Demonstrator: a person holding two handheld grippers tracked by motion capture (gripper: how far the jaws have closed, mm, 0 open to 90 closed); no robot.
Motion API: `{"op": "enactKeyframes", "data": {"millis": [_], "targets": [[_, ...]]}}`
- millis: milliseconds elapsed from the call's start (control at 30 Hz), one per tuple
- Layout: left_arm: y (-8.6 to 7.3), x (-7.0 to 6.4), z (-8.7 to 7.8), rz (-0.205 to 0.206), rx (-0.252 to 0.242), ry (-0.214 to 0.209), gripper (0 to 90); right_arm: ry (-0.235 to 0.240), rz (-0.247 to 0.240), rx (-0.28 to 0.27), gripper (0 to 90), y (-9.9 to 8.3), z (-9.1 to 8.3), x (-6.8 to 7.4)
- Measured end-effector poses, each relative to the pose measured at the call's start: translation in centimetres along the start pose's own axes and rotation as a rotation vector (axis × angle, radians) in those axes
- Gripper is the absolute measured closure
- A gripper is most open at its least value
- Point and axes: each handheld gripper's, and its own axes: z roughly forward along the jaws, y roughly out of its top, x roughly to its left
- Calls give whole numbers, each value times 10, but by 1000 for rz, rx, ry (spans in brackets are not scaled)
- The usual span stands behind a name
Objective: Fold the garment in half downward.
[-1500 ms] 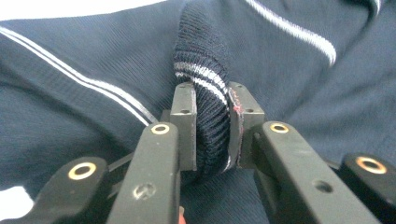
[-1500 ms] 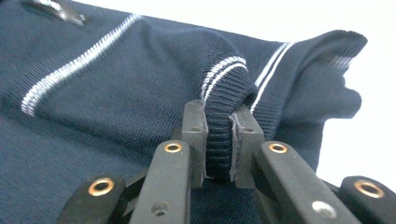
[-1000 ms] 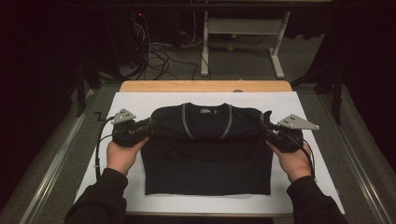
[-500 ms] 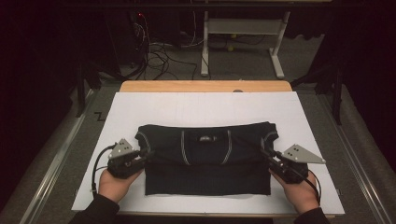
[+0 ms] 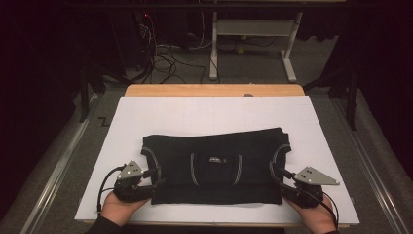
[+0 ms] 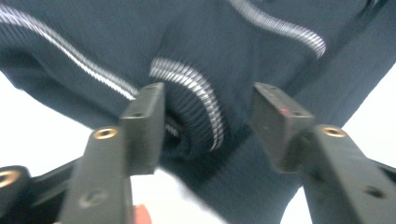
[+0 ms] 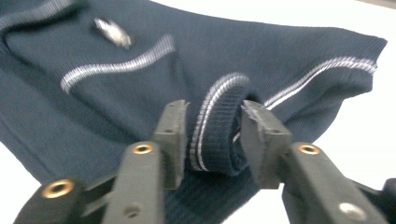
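Note:
A dark navy sweater (image 5: 214,168) with thin white stripes lies folded across the white board (image 5: 209,114), its collar label facing up. My left gripper (image 5: 155,179) is at the fold's near left corner. In the left gripper view, the left gripper (image 6: 208,116) is open, and a striped cuff of the sweater (image 6: 210,37) lies loose between the jaws. My right gripper (image 5: 278,181) is at the near right corner. In the right gripper view, the right gripper (image 7: 215,126) is shut on a rolled, striped fold of the sweater (image 7: 116,107).
The white board rests on a wooden table (image 5: 214,90) whose far edge shows beyond it. Metal rails (image 5: 58,165) run along both sides. On the floor behind are tangled cables (image 5: 165,58) and a white desk frame (image 5: 248,34). Bare board lies beyond the sweater.
Both grippers drew the sweater's upper part toward the person, folding it over the lower part. The hands now sit near the front edge. The left jaws have parted.

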Motion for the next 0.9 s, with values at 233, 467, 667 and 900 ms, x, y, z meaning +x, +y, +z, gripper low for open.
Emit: {"op": "enactKeyframes", "data": {"millis": [233,467,667,900], "targets": [[47,9,38,-1,105,51,323,20,42,45,454,31,30,-6],[41,18,59,-14,209,5,617,2,53,209,691,22,66,-11],[43,9,40,30,113,-3,731,2,-6,126,770,27,49,-5],[39,7,21,56,42,4,697,0,-65,29,762,28,31,2]]}}
